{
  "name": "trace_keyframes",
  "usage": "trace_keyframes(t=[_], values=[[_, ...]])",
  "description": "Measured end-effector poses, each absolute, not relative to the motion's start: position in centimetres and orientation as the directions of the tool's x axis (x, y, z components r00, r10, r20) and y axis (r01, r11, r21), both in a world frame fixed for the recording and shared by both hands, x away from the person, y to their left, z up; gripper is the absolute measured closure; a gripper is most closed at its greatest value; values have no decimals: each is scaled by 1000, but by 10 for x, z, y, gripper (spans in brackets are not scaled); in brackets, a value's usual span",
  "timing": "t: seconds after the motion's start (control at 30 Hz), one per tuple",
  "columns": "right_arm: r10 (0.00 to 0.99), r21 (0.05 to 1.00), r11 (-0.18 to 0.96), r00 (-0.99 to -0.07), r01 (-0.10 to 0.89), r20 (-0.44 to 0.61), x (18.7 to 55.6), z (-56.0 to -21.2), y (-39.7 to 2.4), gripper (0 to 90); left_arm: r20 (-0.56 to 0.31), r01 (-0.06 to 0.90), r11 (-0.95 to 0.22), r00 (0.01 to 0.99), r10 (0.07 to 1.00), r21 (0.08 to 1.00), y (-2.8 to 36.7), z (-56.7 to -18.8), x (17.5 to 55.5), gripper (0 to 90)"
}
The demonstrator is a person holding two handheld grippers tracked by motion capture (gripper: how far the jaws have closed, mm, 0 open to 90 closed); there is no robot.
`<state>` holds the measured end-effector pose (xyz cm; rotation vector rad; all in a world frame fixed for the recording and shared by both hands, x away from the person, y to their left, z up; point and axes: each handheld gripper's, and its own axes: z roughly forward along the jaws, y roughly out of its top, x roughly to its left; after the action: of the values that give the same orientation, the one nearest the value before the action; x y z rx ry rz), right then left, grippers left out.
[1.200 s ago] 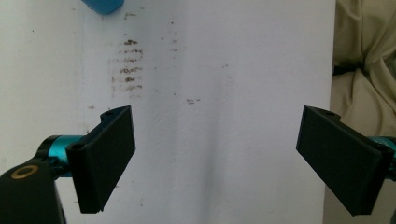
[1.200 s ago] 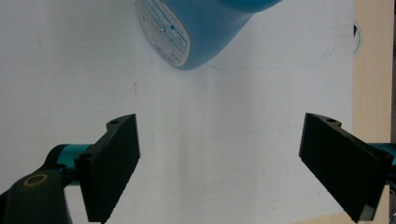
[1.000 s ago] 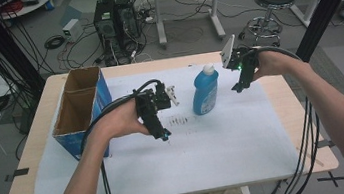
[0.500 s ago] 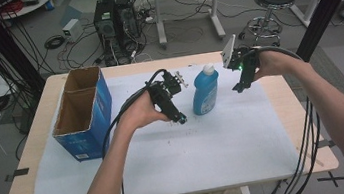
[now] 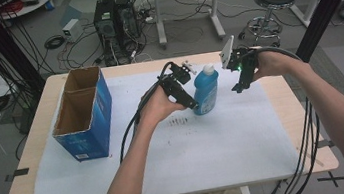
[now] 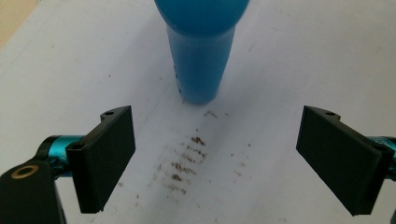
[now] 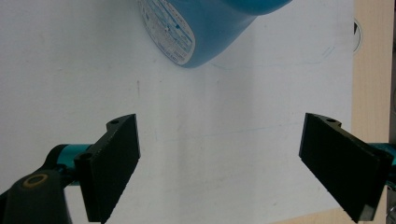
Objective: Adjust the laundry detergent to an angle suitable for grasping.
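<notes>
A blue bottle [image 5: 207,91] with a white cap is standing upright on the white paper sheet [image 5: 207,148] covering the wooden table [image 5: 37,120], toward the far middle of it. In the left gripper view the bottle [image 6: 201,51] is running off the top edge, so its upper part is cut away; in the right gripper view only its lower body and a white label [image 7: 170,32] are showing, and the print on that label is too small to read.

The left gripper [image 5: 187,92] is hovering just beside the bottle's left side, its jaws spread wide with nothing between them; whether it is touching the bottle is hard to tell from above. The right gripper [image 5: 239,82] is hanging in the air to the bottle's right, apart from it, jaws likewise wide apart and holding nothing.

A patch of small brown specks [image 6: 187,163] is lying on the paper just in front of the bottle.

Well to the left, a blue cardboard box [image 5: 83,113] is sitting open-topped at the table's edge, divided into two compartments; both are looking bare inside as far as the high view is showing.
</notes>
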<state>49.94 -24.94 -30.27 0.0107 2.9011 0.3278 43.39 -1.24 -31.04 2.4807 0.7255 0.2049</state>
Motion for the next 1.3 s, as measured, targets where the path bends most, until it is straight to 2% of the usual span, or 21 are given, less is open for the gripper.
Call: trace_keyframes(t=[0.2, 0.73, 1.2, 1.3], values=[[40, 221, 975, -975, -10, -219, 500, -302, -250, 115, -46, 495, -656, 816, 576, 569, -25, -317, 444, 118], [45, 217, 976, -974, -5, -221, 498, -301, -251, 115, -41, 512, -559, 760, 648, 653, -55, -336, 461, 117], [49, 215, 977, -974, 0, -223, 498, -301, -251, 115, -28, 488, -551, 765, 643, 677, -64, -348, 462, 119], [49, 216, 976, -973, -1, -225, 498, -301, -252, 115, -24, 479, -544, 766, 643, 689, -64, -349, 462, 155]])
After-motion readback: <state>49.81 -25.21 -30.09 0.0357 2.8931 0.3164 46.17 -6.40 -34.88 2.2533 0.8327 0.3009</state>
